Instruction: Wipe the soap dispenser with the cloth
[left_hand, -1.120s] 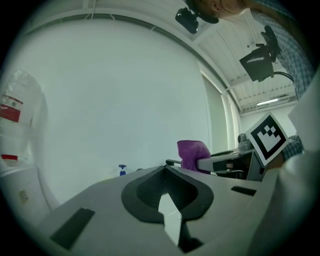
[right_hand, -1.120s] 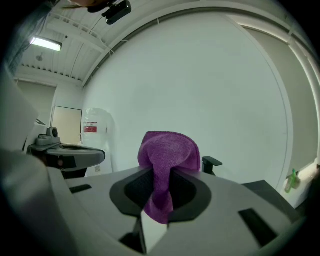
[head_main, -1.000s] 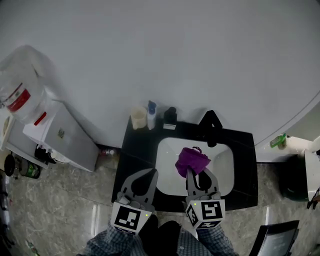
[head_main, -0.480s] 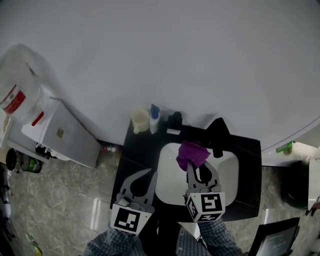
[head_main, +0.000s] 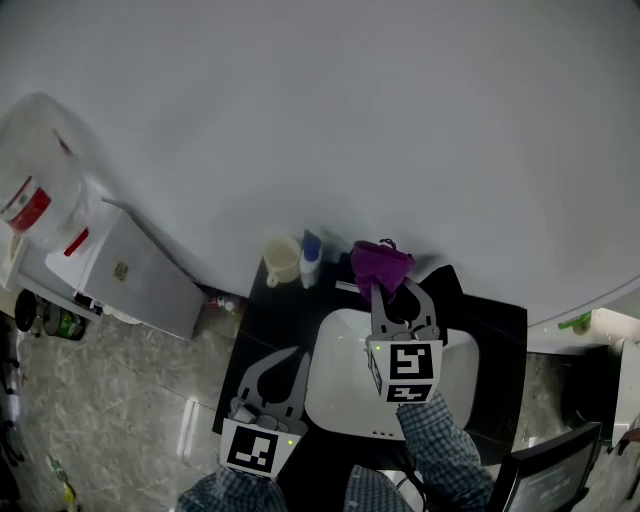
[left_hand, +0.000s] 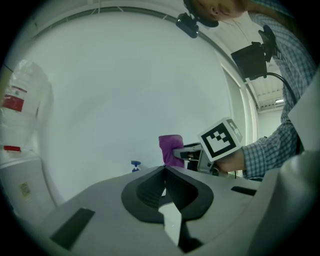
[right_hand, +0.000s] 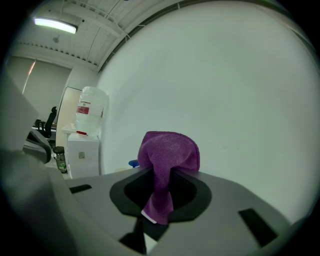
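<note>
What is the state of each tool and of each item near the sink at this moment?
left tool: shut, holding nothing.
right tool: shut on the purple cloth.
purple cloth: bunched, gripped at one end.
cup: upright, mouth open.
spray bottle: upright, cap on.

Fuzzy purple cloth (right_hand: 167, 155); glossy black countertop (head_main: 262, 315), apparently stone.

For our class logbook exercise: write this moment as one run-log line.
right gripper: shut on cloth, at back of counter | left gripper: shut, empty | soap dispenser: not visible
</note>
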